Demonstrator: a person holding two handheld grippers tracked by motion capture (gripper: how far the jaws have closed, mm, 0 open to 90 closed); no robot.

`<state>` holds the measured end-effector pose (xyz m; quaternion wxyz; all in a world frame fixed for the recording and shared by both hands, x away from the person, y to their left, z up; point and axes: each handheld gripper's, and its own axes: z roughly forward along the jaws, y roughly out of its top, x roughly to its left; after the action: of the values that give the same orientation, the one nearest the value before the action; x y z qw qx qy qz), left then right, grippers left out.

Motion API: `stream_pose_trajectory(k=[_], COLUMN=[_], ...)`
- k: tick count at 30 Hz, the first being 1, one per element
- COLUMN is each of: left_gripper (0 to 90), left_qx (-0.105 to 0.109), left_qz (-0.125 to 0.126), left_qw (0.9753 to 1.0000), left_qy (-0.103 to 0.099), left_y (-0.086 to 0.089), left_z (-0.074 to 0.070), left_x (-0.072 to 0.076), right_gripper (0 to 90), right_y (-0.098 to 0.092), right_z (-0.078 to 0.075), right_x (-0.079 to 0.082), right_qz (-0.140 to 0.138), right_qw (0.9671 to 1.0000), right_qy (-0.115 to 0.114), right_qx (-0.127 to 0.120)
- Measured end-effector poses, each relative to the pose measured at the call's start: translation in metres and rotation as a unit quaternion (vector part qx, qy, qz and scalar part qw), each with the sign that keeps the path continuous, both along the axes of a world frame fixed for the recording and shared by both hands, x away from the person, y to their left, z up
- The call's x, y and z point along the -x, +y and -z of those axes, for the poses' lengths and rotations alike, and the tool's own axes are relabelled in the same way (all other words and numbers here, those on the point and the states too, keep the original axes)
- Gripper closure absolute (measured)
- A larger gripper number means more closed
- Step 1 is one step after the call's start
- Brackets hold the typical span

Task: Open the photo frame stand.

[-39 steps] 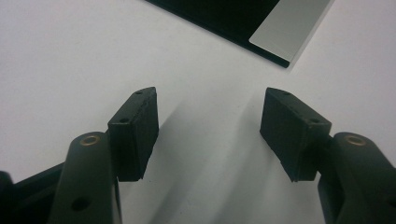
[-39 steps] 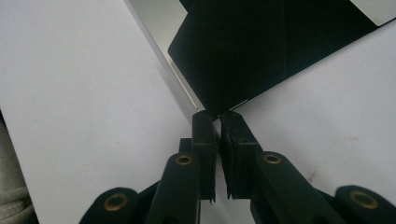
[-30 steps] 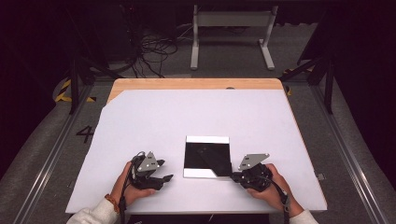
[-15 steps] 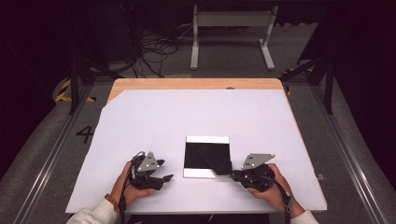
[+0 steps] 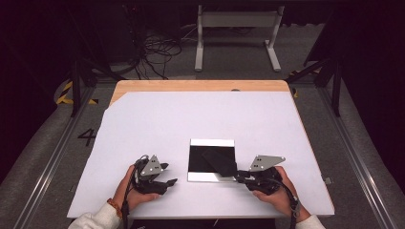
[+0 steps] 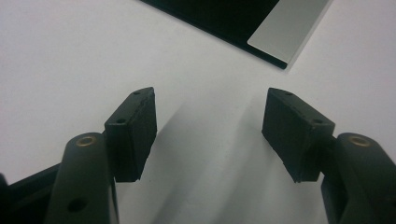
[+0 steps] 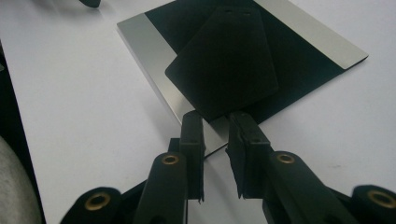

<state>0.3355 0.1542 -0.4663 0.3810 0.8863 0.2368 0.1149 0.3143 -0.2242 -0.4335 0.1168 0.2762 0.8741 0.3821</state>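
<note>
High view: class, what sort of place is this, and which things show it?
Probably a lab recording station: a white-topped table on a railed floor, loose cables behind it, and a hand-held gripper in each hand.

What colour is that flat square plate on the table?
The plate is black with silvery strips along two edges, clearest in the right gripper view.

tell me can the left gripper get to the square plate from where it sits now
Probably yes. The left gripper is open on bare table, and nothing lies between it and the square plate. The right gripper is at the far edge, by the black card.
</note>
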Motion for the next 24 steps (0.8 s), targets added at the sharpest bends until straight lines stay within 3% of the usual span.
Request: stream_pose_trajectory(k=[24], left_gripper=[35.1], left_qx=[-0.004], left_qz=[0.003], left_qw=[1.0], left_qy=[0.002], left_y=[-0.0012], left_z=[0.0006], left_x=[-0.0001], right_gripper=[75.2], right_y=[0.0045], right_z=[-0.0097], right_x=[0.0003], right_qz=[0.007], right_qw=[0.9987], right_qy=[-0.033], right_qx=[-0.038])
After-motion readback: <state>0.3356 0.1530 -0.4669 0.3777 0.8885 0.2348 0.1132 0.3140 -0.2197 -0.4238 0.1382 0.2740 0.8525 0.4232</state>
